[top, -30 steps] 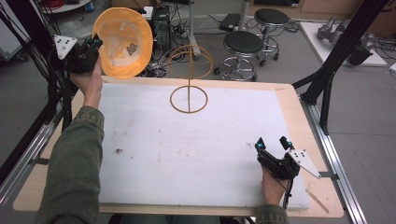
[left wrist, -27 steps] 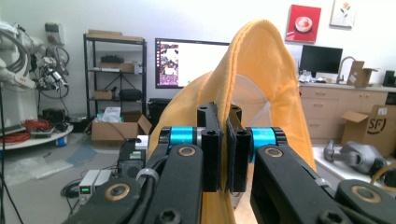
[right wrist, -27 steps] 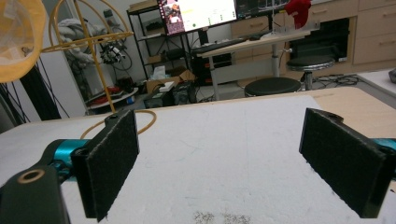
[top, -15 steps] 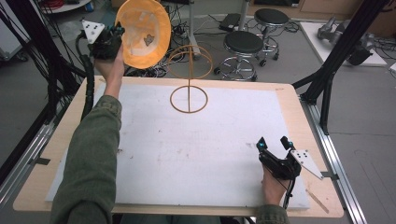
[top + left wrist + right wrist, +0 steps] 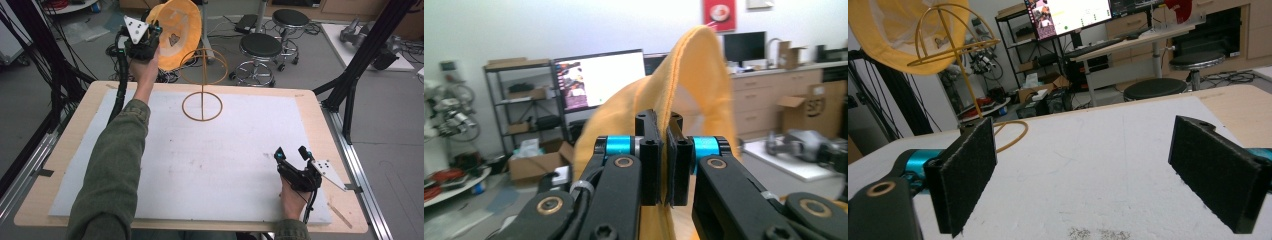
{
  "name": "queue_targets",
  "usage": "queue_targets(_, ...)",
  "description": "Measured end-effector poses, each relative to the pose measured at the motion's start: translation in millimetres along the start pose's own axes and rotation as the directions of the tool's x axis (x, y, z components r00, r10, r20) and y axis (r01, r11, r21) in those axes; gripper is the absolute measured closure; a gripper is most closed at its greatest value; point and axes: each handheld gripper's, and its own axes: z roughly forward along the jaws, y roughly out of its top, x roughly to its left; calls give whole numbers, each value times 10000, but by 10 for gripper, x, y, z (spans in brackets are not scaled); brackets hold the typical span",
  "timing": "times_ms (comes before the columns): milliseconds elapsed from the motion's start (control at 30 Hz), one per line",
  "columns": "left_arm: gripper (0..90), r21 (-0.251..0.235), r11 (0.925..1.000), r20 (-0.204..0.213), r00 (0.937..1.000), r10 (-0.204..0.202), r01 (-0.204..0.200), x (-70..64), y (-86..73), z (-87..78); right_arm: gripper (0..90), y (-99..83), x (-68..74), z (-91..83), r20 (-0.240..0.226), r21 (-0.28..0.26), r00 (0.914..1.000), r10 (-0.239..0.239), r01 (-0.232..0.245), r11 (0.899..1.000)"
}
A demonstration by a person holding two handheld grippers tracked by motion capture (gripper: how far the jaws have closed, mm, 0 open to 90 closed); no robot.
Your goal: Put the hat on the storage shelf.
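An orange-yellow fabric hat (image 5: pixel 180 27) hangs in the air beyond the table's far left edge, and my left gripper (image 5: pixel 156 33) is shut on its rim. In the left gripper view the hat (image 5: pixel 696 75) rises between the closed jaws of the left gripper (image 5: pixel 665 127). The hat sits just left of the top hoop of a wire hat stand (image 5: pixel 202 82), whose ring base rests on the far middle of the white mat (image 5: pixel 225 150). My right gripper (image 5: pixel 291 153) rests open on the mat near the front right. From the right gripper (image 5: pixel 1083 165), the hat (image 5: pixel 893 35) overlaps the stand (image 5: pixel 955 47).
The wooden table (image 5: pixel 320 120) borders the mat. Two black stools (image 5: pixel 260 46) stand on the floor behind the table. A slanted black frame post (image 5: pixel 362 55) rises at the right, and cables hang from a black frame (image 5: pixel 55 75) at the left.
My left gripper has carried the hat to the right and closer to the top of the wire stand. The right gripper has stayed put, open.
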Motion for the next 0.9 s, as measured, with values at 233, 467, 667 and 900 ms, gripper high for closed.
queue_targets(233, 868, -28, 10000, 881, 9961, -64, 67, -295, -41, 25, 109, 6, 29, -32, 5, -87, 9999, -109, 109, 9999)
queue_targets(467, 867, 59, 9994, 1644, 9858, 335, -349, -561, -177, 75, 109, 5, -6, -54, -18, -119, 9999, -102, 102, 9999)
queue_targets(667, 867, -13, 9958, 2193, 9715, 896, -916, -734, -256, 25, 109, 3, -10, -52, -25, -52, 10000, 7, -7, 10000)
queue_targets(900, 864, -164, 9845, 3227, 9310, 1703, -1744, -862, -350, -105, 109, 0, -18, -29, -28, -110, 10000, -55, 54, 9999)
